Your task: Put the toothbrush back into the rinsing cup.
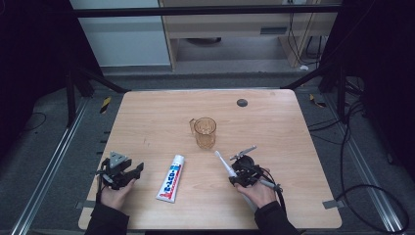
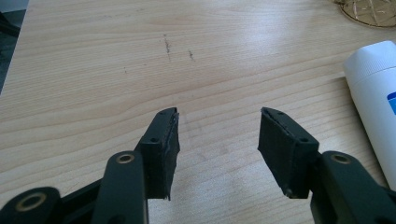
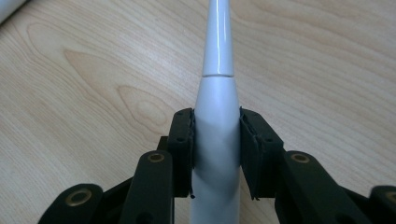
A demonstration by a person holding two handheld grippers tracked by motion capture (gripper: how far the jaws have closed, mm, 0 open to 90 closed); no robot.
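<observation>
Toothpaste tube (image 1: 171,178) lies left of toothbrush (image 1: 225,164), glass mug (image 1: 204,132) behind.

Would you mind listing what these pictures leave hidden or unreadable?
- Electric toothbrush: its head runs off the top edge of the right gripper view; in the high view the right gripper and hand cover its handle.
- Toothpaste tube: print too small in the high view; cut by the edge in the left gripper view.
- Glass mug: contents unclear.

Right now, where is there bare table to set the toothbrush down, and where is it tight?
The far left of the table, beyond the left gripper and left of the glass mug, lies bare. So does the right side, right of the mug and beyond the right gripper. It is crowded in the near middle: toothpaste tube, toothbrush and mug sit close together.
</observation>
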